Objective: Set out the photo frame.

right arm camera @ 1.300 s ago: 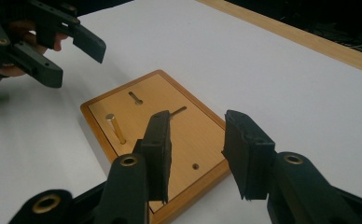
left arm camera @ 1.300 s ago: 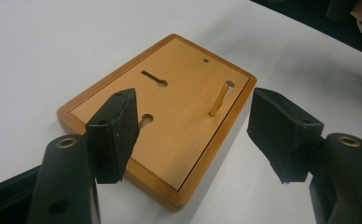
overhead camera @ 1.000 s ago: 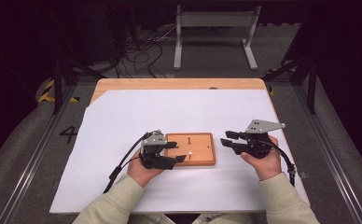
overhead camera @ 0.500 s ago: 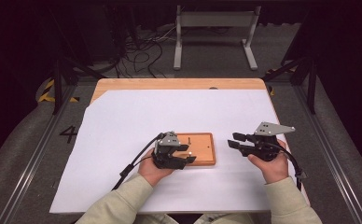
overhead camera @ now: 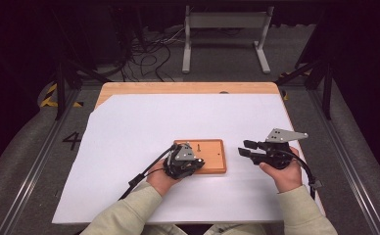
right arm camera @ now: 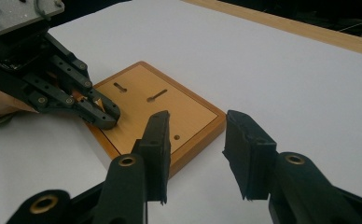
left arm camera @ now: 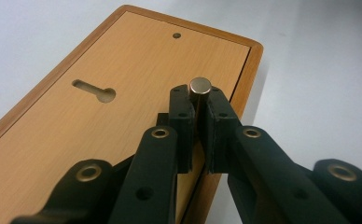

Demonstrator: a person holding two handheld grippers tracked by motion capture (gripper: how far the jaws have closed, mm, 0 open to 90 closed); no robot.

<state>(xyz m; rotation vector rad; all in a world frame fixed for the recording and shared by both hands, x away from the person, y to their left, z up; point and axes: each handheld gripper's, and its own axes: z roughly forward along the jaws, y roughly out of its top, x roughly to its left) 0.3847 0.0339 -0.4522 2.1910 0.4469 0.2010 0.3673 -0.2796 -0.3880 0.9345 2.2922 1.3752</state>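
Where the metal peg [left arm camera: 200, 93] stands at the near edge of the wooden board [overhead camera: 212, 149], the left gripper [left arm camera: 197, 109] has just been closing and now clamps it between its pads. The board lies on the white sheet [overhead camera: 129, 127] covering the table [overhead camera: 178, 88]. Just beside the board, the right gripper [right arm camera: 195, 154] hovers with jaws apart, holding nothing.

High view sits above the person's side, looking forward and down over the whole table [overhead camera: 129, 127]. Left gripper view is really close in, staring along its fingers [left arm camera: 181, 114] at the wooden board [left arm camera: 76, 126] just past them. Right gripper view hangs farther back, low, looking across its fingers [right arm camera: 158, 140]. All three share that board [overhead camera: 212, 156] [right arm camera: 170, 112].
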